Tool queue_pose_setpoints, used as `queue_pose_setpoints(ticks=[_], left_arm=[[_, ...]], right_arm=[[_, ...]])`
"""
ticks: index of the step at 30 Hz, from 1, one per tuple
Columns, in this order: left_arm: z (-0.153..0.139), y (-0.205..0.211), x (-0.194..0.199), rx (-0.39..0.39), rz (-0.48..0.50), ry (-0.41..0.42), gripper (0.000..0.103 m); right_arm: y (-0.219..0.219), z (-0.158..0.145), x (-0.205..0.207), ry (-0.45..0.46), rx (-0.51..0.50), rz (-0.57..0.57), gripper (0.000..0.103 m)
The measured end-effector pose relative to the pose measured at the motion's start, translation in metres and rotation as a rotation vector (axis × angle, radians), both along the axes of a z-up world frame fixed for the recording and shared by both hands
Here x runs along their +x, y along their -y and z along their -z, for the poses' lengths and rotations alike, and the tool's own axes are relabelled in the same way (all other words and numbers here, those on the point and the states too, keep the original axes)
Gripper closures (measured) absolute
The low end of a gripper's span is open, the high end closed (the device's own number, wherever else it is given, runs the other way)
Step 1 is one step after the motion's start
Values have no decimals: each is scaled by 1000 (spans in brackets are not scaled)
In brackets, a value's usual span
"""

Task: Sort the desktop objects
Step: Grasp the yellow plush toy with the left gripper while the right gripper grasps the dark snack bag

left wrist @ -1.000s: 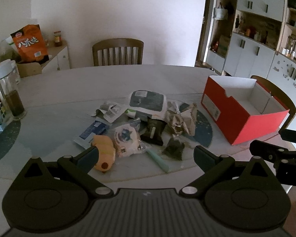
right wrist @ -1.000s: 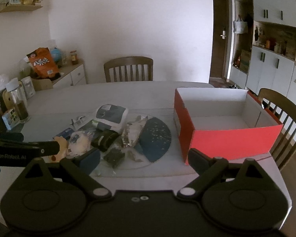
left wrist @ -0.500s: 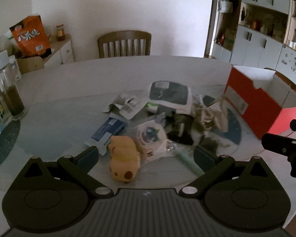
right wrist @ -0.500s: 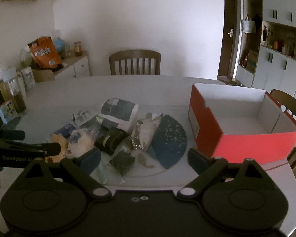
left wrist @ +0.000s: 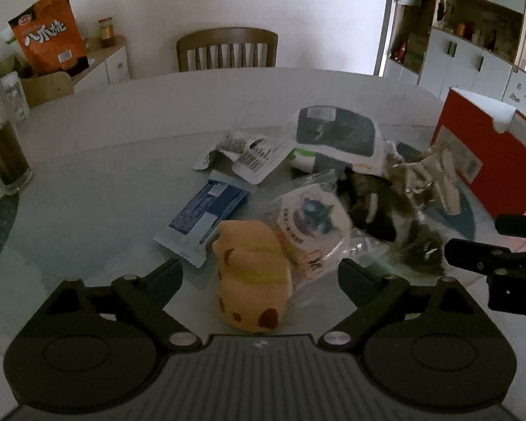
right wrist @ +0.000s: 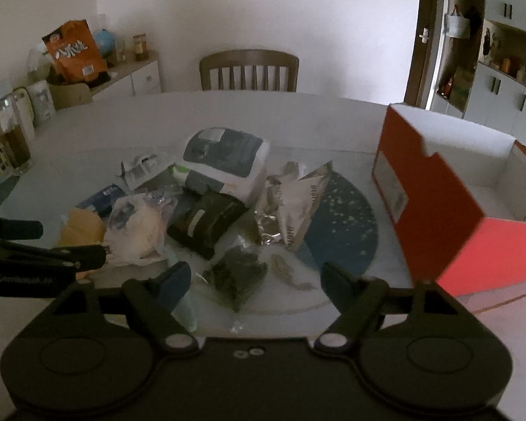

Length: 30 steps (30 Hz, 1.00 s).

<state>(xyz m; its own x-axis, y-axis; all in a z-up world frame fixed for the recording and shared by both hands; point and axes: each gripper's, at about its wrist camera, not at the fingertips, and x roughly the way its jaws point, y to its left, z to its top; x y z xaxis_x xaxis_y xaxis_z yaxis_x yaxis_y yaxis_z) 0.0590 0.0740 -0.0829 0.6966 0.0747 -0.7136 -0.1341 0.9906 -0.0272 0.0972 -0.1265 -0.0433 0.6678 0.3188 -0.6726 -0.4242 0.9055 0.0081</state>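
While nothing lies in red box [right wrist: 438, 189], pile [right wrist: 207, 210] unsorted on worktop [left wrist: 105, 133]; both tongs spread, closing, left [left wrist: 259, 273] round plush [left wrist: 252, 280], right [right wrist: 256, 277] round dark packet [right wrist: 238, 273].

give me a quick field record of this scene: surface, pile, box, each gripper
surface: round table with glass top
pile: yellow plush toy, blue packet, foil wrapper, dark green pouch, mixed with other wrappers
box: red box, open top, nothing visible inside, right of the pile
left gripper: closing, plush toy between the jaws, not yet pinched
right gripper: closing, dark green pouch between the jaws, not pinched
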Motion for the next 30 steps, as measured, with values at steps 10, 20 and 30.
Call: queue_pose_setpoints(ticks=[10, 20, 30], left_arm=[[12, -11, 6, -32, 18, -11, 32], [14, -16, 7, -59, 3, -13, 49], [13, -18, 6, -64, -23, -17, 57]], right_arm=[[-19, 24, 20, -53, -20, 9, 33], [-23, 33, 26, -98, -25, 11, 48], [-24, 31, 27, -97, -29, 12, 60]])
